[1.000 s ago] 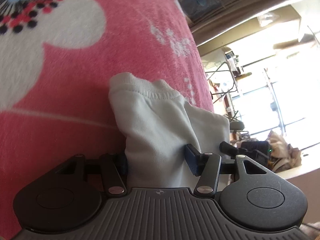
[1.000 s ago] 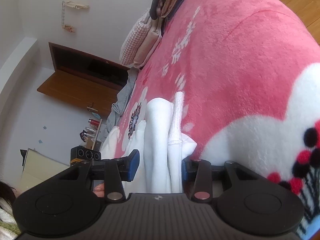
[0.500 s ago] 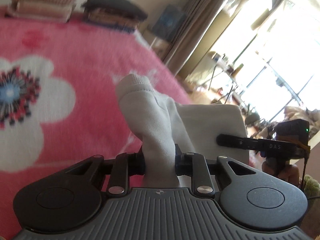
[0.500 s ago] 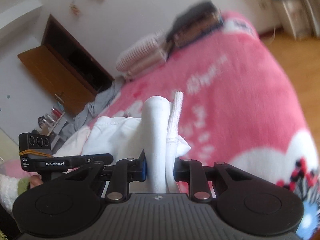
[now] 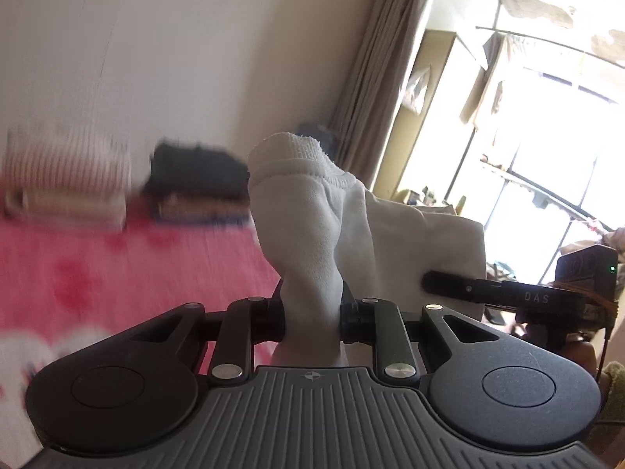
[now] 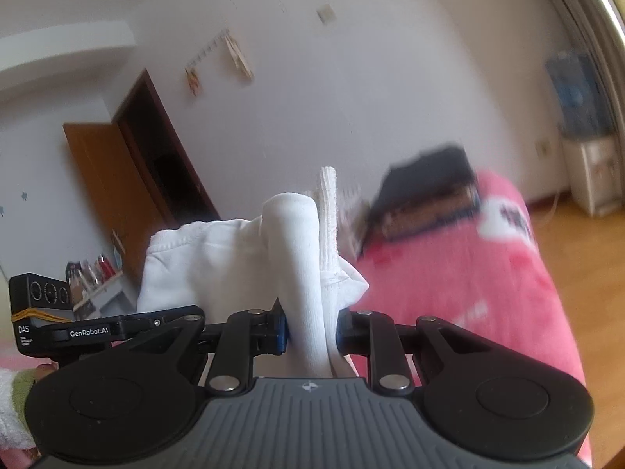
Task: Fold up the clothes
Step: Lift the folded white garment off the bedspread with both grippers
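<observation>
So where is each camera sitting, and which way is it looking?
Left wrist: sits on the left gripper, looking along its fingers across the pink blanket toward the curtain and bright window; the right gripper shows at its right edge.
Right wrist: sits on the right gripper, looking toward the white wall and brown door; the left gripper and a sleeve show at left.
Shared: the white garment pinched in both grippers, the blanket, the dark folded stack.

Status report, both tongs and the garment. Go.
Left tongs shut on white garment. Right tongs shut on it too. Nothing in the way.
</observation>
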